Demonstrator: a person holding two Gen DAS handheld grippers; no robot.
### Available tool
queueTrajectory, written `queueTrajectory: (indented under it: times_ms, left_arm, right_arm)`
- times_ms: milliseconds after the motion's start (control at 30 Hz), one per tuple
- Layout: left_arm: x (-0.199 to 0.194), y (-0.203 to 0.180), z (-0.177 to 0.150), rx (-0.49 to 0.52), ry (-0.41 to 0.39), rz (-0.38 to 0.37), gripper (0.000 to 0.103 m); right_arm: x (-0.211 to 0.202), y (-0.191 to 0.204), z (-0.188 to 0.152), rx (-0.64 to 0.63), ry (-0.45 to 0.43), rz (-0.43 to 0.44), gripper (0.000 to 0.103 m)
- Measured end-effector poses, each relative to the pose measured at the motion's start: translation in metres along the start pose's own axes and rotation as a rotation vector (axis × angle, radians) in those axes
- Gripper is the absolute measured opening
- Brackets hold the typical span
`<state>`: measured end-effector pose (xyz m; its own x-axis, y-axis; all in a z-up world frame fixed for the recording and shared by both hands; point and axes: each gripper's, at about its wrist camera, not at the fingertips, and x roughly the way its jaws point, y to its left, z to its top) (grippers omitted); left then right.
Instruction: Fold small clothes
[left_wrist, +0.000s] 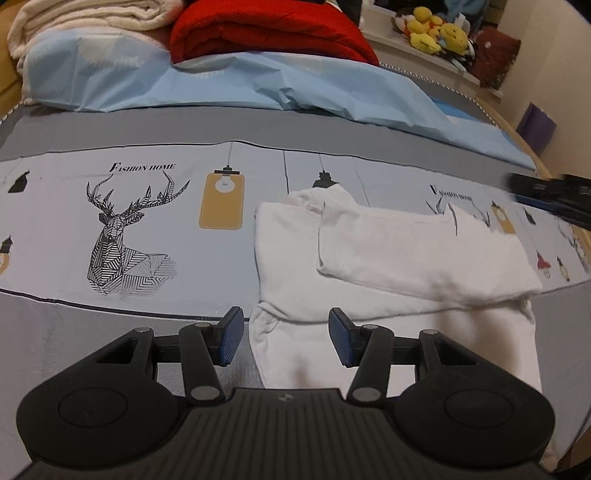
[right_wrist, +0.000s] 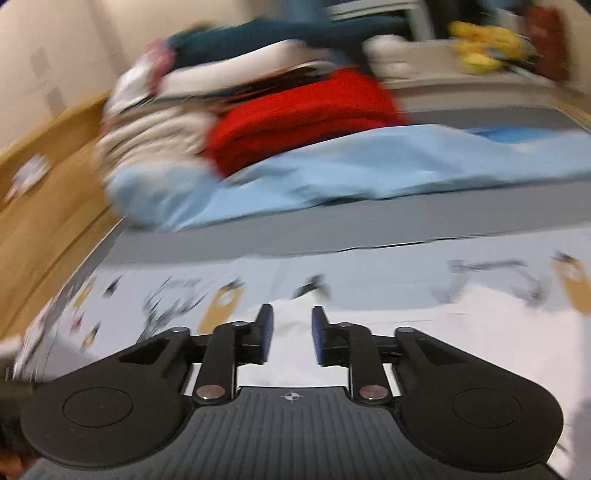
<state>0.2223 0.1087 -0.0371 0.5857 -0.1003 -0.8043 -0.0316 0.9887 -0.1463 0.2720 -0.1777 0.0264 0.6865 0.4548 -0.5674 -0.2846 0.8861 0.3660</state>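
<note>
A white garment (left_wrist: 388, 258) lies on the printed bedsheet (left_wrist: 129, 221), with one part folded across its upper half. My left gripper (left_wrist: 286, 339) hovers over the garment's near left edge, open, with nothing between its blue pads (left_wrist: 232, 336). At the right edge of the left wrist view, a blurred black piece of the right gripper (left_wrist: 550, 195) shows. In the blurred right wrist view, my right gripper (right_wrist: 291, 332) hangs above the white garment (right_wrist: 480, 332) with a narrow gap between its pads, holding nothing.
A light blue sheet (left_wrist: 258, 88) lies across the bed behind the garment, with a folded red blanket (left_wrist: 269, 33) and a cream blanket (left_wrist: 81, 18) on it. Yellow plush toys (left_wrist: 436, 29) sit on a ledge at the far right. A wooden bed frame (right_wrist: 44, 184) runs along the left.
</note>
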Motion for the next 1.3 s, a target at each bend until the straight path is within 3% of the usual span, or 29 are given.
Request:
queueTrajectory:
  times_ms: [167, 233, 267, 367, 467, 600, 800, 900, 1033, 1100, 1133, 1167, 1300]
  left_arm:
    - [0.024, -0.002, 0.013, -0.056, 0.013, -0.045, 0.054]
    - [0.041, -0.007, 0.018, -0.073, 0.024, -0.072, 0.045]
    - [0.051, -0.009, 0.02, -0.084, 0.028, -0.086, 0.039]
    - [0.079, -0.012, 0.026, -0.129, 0.039, -0.11, 0.036]
    - [0.102, -0.014, 0.029, -0.157, 0.038, -0.128, 0.036]
    - [0.128, -0.014, 0.032, -0.177, 0.032, -0.123, 0.037]
    - [0.161, -0.011, 0.033, -0.204, 0.054, -0.118, 0.041]
    - [0.172, -0.013, 0.031, -0.199, 0.063, -0.108, 0.041]
    - [0.178, -0.019, 0.032, -0.178, 0.059, -0.104, 0.041]
    - [0.179, -0.025, 0.032, -0.135, 0.064, -0.087, 0.024]
    - [0.179, -0.028, 0.032, -0.11, 0.069, -0.089, 0.009]
    - [0.176, -0.029, 0.032, -0.092, 0.062, -0.089, 0.006]
    - [0.153, -0.03, 0.04, -0.063, 0.016, -0.132, 0.005]
  right_arm:
    - [-0.048, -0.086, -0.012, 0.231, -0.096, -0.266, 0.033]
    - [-0.05, -0.114, -0.029, 0.323, -0.078, -0.381, 0.035]
    - [-0.051, -0.13, -0.033, 0.371, -0.059, -0.42, 0.035]
    - [-0.055, -0.16, -0.044, 0.421, -0.023, -0.436, 0.035]
    - [-0.051, -0.172, -0.05, 0.341, 0.061, -0.405, 0.035]
    - [-0.035, -0.175, -0.059, 0.14, 0.214, -0.365, 0.035]
    - [0.008, -0.146, -0.083, -0.196, 0.355, -0.35, 0.04]
    - [0.021, -0.14, -0.092, -0.288, 0.365, -0.398, 0.043]
    - [0.032, -0.141, -0.093, -0.303, 0.334, -0.45, 0.043]
    - [0.035, -0.143, -0.092, -0.296, 0.31, -0.469, 0.04]
    - [0.035, -0.145, -0.091, -0.291, 0.305, -0.477, 0.031]
    - [0.033, -0.146, -0.09, -0.282, 0.295, -0.488, 0.013]
    - [0.01, -0.149, -0.076, -0.232, 0.242, -0.458, 0.01]
